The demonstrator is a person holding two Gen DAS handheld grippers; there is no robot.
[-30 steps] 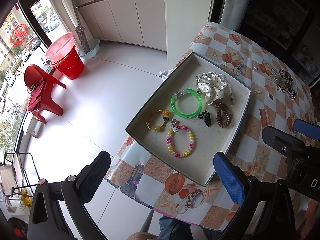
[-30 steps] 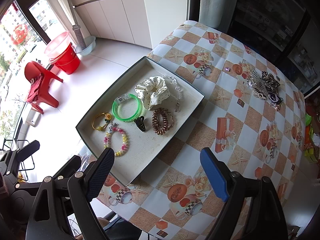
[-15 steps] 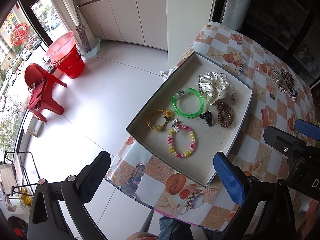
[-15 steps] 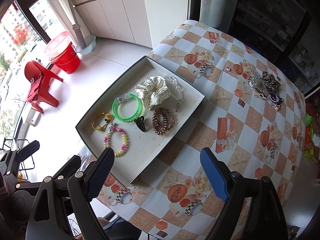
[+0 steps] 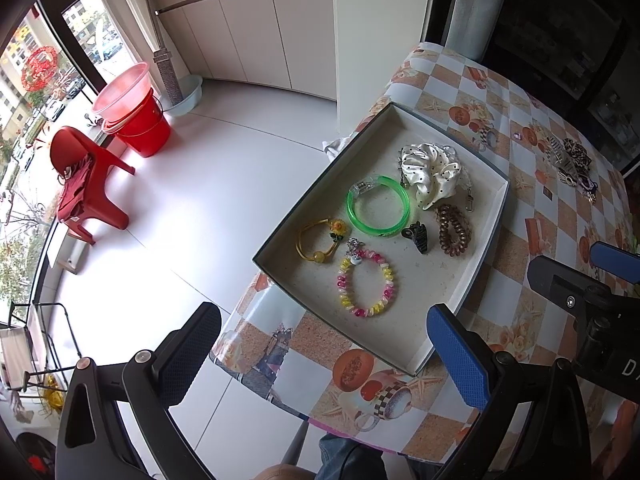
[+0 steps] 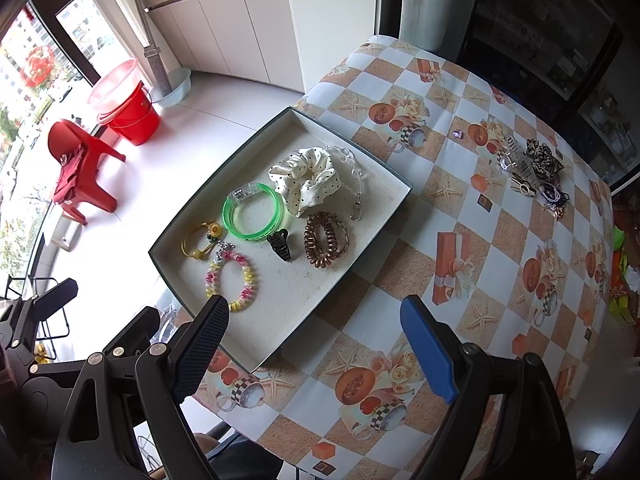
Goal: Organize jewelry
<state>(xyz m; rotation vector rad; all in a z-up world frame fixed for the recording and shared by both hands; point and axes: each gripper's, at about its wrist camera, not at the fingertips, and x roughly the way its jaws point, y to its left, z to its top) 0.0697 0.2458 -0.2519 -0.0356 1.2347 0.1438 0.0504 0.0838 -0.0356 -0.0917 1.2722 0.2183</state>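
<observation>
White floor [image 5: 208, 184], red chair [image 5: 86, 184], red bucket [image 5: 140, 124], bright window [image 5: 36, 92].

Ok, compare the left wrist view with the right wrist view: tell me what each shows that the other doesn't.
Only the left wrist view shows the right claw from the side and a white cloth at the table edge. Only the right wrist view shows the green and orange items at the table's far right and the left claw from the side. Both show the tray, its green bangle, and the loose pile of accessories on the tablecloth.

bracelets [image 6: 232, 276] in tray [image 6: 384, 178], tray on table [image 6: 500, 272]
</observation>
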